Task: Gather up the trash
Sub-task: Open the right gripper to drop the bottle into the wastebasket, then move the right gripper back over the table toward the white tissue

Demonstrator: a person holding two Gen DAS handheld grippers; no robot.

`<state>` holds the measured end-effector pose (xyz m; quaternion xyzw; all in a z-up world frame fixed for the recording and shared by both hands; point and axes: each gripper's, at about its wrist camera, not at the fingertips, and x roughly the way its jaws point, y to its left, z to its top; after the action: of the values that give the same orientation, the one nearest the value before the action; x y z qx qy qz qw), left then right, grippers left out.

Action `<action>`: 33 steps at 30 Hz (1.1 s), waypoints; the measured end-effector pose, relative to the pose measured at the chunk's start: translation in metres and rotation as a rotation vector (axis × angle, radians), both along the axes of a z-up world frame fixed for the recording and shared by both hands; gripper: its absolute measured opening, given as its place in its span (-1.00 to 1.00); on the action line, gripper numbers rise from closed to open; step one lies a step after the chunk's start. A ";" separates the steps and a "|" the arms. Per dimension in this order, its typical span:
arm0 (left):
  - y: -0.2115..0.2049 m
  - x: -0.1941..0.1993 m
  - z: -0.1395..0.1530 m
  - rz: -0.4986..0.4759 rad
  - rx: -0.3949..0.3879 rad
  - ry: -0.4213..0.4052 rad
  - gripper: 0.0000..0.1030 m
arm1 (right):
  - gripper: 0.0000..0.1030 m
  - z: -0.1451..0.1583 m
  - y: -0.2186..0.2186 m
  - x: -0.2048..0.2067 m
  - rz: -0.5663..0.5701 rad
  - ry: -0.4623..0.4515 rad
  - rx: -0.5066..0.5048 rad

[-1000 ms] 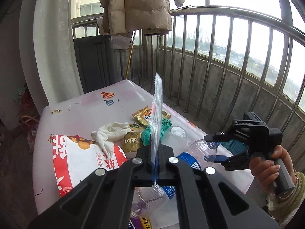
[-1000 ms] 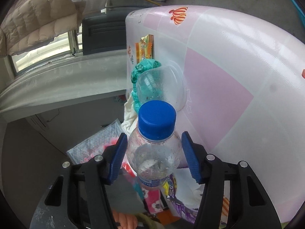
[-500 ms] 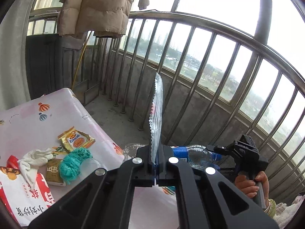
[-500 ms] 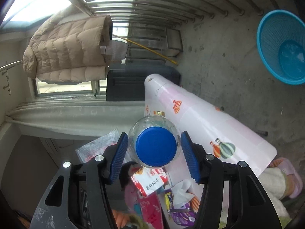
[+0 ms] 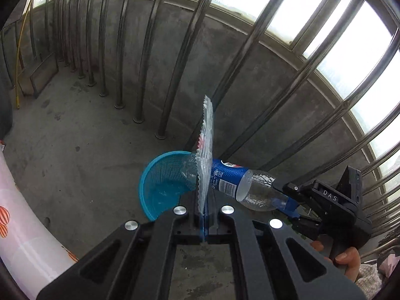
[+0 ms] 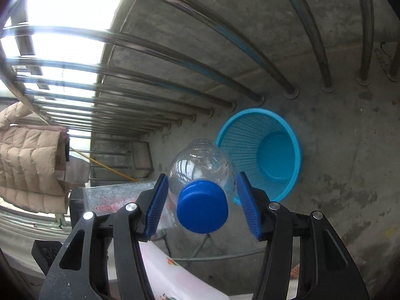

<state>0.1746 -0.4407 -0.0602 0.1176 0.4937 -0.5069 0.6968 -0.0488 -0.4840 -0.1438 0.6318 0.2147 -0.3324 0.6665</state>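
Above the concrete balcony floor [image 5: 75, 130], your left claw [image 5: 204, 221] is clamped on a clear crinkled wrapper [image 5: 206, 155] that stands upright between its pads. Your right claw [image 6: 200, 207] grips a blue-capped Pepsi bottle [image 6: 200, 175] by the neck (base pointing at the basket). Below both, a blue mesh wastebasket [image 6: 280, 130] stands near the railing bars [image 5: 175, 62].

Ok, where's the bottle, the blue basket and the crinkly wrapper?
bottle [image 6: 202, 170]: right wrist view, clear shoulder above the cap.
basket [image 6: 277, 155]: right wrist view, inside bottom.
wrapper [image 5: 206, 150]: left wrist view, middle of the upright clear sheet.
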 end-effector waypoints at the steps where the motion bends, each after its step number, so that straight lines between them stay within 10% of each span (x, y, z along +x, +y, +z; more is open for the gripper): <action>1: -0.011 0.001 -0.016 0.002 0.031 0.007 -1.00 | 0.02 -0.013 -0.004 0.003 -0.014 0.029 0.009; 6: -0.055 0.004 -0.083 -0.001 0.116 0.041 -0.96 | 0.02 -0.075 -0.024 0.015 -0.023 0.144 0.053; 9: -0.071 0.007 -0.109 0.001 0.195 0.064 -0.25 | 0.02 -0.109 -0.029 0.028 -0.009 0.190 0.089; 14: -0.053 0.011 -0.099 0.029 0.165 0.022 0.23 | 0.20 -0.125 -0.028 0.034 0.017 0.223 0.099; 26: 0.020 0.001 0.018 0.037 -0.022 -0.078 0.39 | 0.35 -0.022 -0.005 0.014 0.035 0.215 -0.211; 33: 0.123 -0.009 0.079 0.046 -0.037 -0.107 0.69 | 0.85 0.065 0.054 0.037 0.155 0.330 -0.567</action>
<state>0.1660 -0.3180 0.0188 0.1204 0.4487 -0.4929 0.7357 -0.0115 -0.4303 -0.0783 0.3406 0.2660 -0.4251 0.7953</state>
